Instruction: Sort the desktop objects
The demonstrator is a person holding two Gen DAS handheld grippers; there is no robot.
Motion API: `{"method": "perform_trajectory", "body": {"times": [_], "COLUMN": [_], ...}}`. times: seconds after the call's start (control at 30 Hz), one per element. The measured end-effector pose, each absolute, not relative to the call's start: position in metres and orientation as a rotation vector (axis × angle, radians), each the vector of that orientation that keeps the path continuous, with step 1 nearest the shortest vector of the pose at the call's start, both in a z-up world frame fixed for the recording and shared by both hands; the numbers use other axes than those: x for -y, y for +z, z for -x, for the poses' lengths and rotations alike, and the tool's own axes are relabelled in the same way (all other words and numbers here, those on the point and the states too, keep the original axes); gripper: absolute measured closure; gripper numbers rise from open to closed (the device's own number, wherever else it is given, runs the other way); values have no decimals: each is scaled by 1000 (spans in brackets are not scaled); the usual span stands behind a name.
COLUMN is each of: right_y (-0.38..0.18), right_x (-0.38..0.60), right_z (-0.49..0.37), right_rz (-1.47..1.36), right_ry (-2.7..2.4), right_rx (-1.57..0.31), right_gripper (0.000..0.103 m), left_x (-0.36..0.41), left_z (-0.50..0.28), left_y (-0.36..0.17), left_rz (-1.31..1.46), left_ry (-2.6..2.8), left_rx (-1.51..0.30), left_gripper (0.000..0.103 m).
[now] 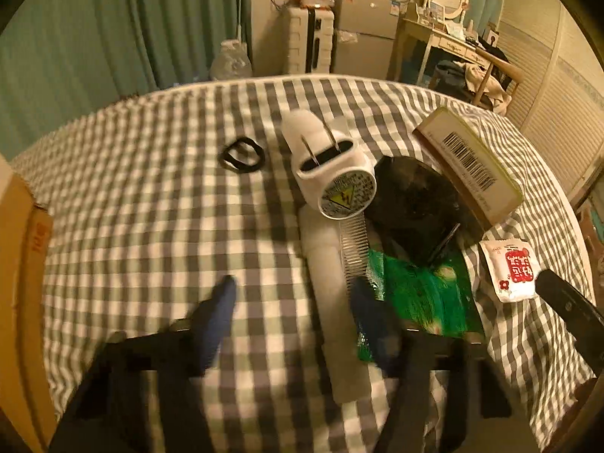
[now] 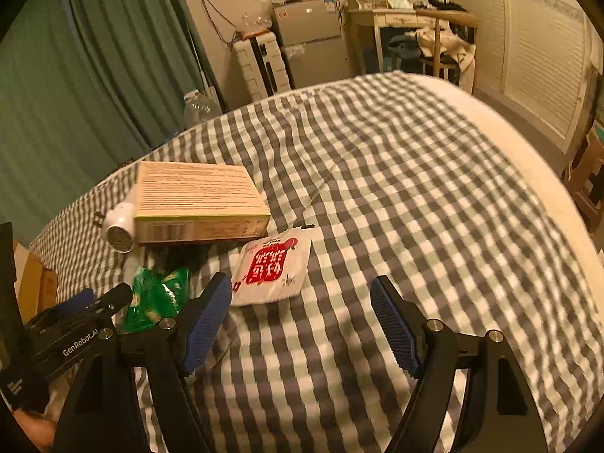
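Both claws hang above the checked bedspread [image 2: 377,173] with their fingers spread wide and nothing between them. Right gripper [image 2: 302,317] hovers just short of the white-and-red sachet [image 2: 271,268], which lies flat on the cloth. Left gripper [image 1: 294,302] sits over a white strip [image 1: 332,302] beside the green packet [image 1: 419,294]. Beyond it a white plug adapter [image 1: 332,173] rests on its side, a tan box [image 1: 468,158] leans over something dark, and black hair ties [image 1: 241,154] lie apart. At the far left stands a cardboard box [image 1: 22,283].
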State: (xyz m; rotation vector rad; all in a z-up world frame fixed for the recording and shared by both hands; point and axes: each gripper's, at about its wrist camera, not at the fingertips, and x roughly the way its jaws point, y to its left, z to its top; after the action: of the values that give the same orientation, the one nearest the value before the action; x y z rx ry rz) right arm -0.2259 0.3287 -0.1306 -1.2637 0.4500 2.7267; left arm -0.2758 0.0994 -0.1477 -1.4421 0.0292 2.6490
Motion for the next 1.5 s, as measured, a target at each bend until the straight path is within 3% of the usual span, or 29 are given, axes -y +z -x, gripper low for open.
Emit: {"method": "perform_trajectory", "body": {"times": [0.1, 0.17, 0.2, 0.23, 0.27, 0.77, 0.93, 1.07, 1.23, 1.33, 1.5], "right_y": [-135, -141, -144, -146, -147, -117, -115, -117, -130, -130, -113], "right_x": [-330, -329, -329, -327, -325, -307, -310, -310, -315, -317, -311], "right_z": [238, 248, 251, 255, 257, 220, 217, 217, 223, 221, 203], "right_rz": [1252, 1279, 1284, 1308, 1316, 1265, 1274, 1279, 1331, 1330, 1299], "right_ry": [2728, 2728, 2731, 2734, 2726, 2823, 2826, 2830, 2799, 2797, 2828], "right_rx": [-454, -461, -469, -458, -421, -322, -354, -354, -384, -402, -397], "right_gripper": [27, 28, 34, 66, 82, 89, 89, 89, 89, 89, 89], "left_x": [-100, -103, -104, -106, -107, -65, -66, -70, -77, -75, -39], "left_z": [279, 279, 278, 278, 278, 244, 239, 250, 257, 255, 234], "left_y": [-148, -148, -146, -144, -142, -118, -131, -150, -153, -151, -136], "left_rz": [1419, 1412, 1405, 1394, 1386, 1438, 1488, 1558, 1544, 1512, 1467], "left_ry": [2613, 2564, 2554, 2553, 2547, 2485, 2497, 2504, 2514, 2511, 2499], "left_rx": [7, 9, -3, -26, -37, 131, 93, 96, 57, 22, 219], "left_gripper": [70, 89, 90, 91, 93, 93, 92, 82, 79, 95, 95]}}
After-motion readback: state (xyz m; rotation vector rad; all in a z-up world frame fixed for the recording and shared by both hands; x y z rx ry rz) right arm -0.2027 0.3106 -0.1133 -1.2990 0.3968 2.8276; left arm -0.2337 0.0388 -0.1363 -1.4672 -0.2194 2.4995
